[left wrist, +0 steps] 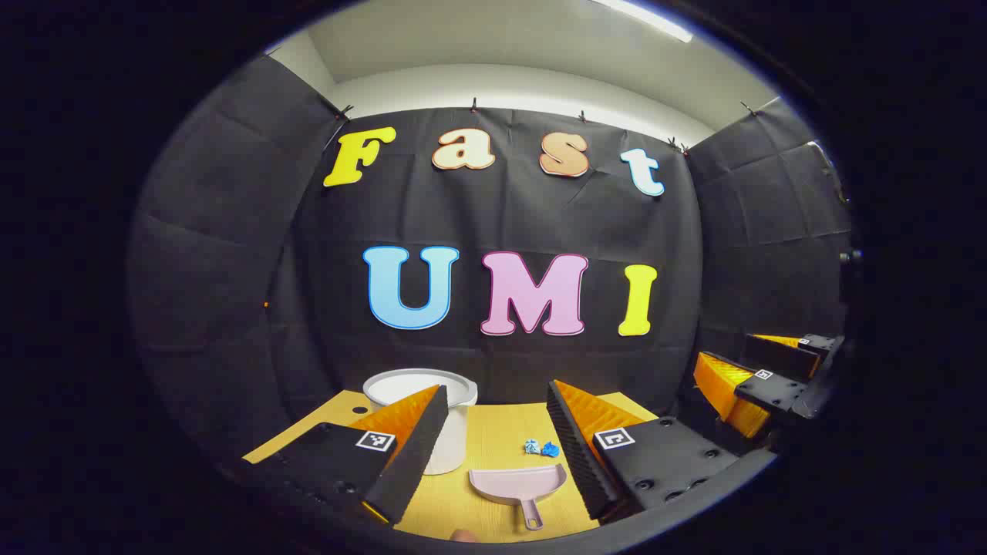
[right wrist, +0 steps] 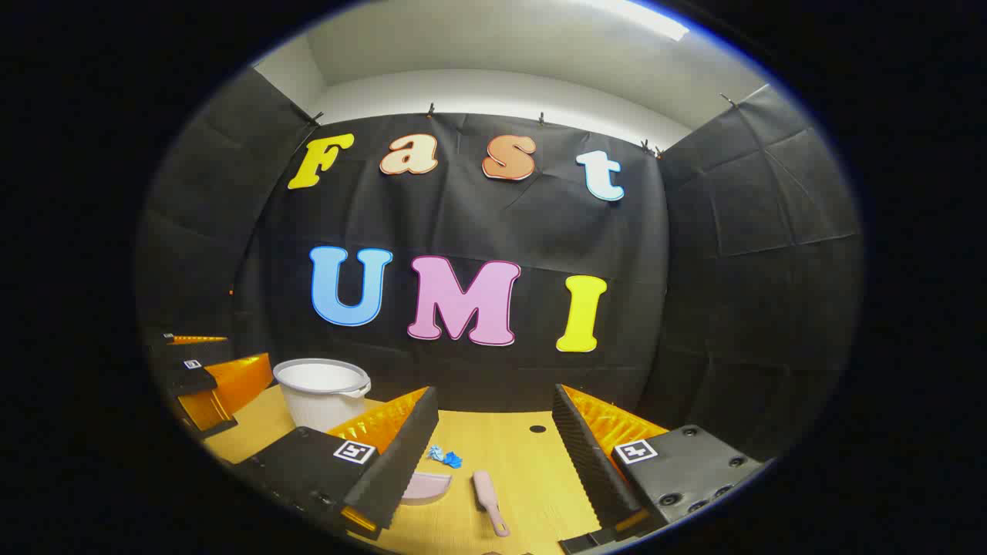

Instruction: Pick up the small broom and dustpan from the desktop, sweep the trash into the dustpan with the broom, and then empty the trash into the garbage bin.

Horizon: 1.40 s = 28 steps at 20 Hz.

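With nothing gripped yet, you're at the pickup step: the dustpan (left wrist: 515, 486) lies flat on the desktop (left wrist: 493, 447), handle toward you, the blue trash (left wrist: 541, 448) just behind it, the garbage bin (left wrist: 432, 408) behind-left and the small broom (right wrist: 490, 491) just right. Your left gripper (left wrist: 493, 451) hovers spread above the dustpan; your right gripper (right wrist: 493, 455), also spread, hovers above the broom. Next, lower each and close on a handle.

A ceiling light strip (left wrist: 644, 19) glares from above, leaving the booth dim. Both views stay sharp centrally. Fisheye distortion bends the edges.
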{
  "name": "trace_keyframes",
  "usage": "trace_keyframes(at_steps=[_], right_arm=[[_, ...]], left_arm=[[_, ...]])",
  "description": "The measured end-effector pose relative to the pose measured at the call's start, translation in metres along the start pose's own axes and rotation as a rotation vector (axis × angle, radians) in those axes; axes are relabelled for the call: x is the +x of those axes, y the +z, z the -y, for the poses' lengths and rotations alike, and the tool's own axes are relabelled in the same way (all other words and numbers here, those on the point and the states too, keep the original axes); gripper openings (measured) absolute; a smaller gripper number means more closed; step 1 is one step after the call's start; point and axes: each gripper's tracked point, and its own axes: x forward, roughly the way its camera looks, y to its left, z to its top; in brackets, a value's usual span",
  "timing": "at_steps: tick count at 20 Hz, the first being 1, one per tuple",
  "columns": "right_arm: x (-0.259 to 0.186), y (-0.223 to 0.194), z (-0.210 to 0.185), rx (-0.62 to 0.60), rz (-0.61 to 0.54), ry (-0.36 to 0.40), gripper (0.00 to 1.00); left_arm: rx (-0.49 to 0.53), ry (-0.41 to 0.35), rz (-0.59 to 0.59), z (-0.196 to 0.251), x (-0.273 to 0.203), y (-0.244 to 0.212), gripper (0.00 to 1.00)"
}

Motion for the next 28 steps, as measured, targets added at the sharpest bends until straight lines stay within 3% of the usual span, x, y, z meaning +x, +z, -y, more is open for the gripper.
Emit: trace_keyframes(at_steps=[4, 10, 17, 23, 28], right_arm=[[0.017, -0.006, -0.002, -0.005, -0.013, 0.062, 0.96], [0.027, -0.005, 0.005, 0.030, -0.006, 0.085, 0.96], [0.034, 0.001, 0.013, 0.024, 0.021, 0.089, 0.95], [0.036, 0.004, 0.018, 0.032, 0.045, 0.104, 0.96], [0.039, -0.003, 0.020, 0.006, 0.036, 0.123, 0.96]], left_arm=[[0.000, 0.039, -0.009, 0.003, 0.014, 0.002, 0.76], [0.021, -0.006, -0.020, 0.029, 0.030, 0.004, 0.76], [0.057, 0.001, -0.012, 0.034, 0.029, 0.007, 0.76], [0.038, 0.044, -0.031, 0.031, 0.032, 0.003, 0.76], [-0.005, 0.035, -0.015, 0.040, 0.028, 0.001, 0.76]])
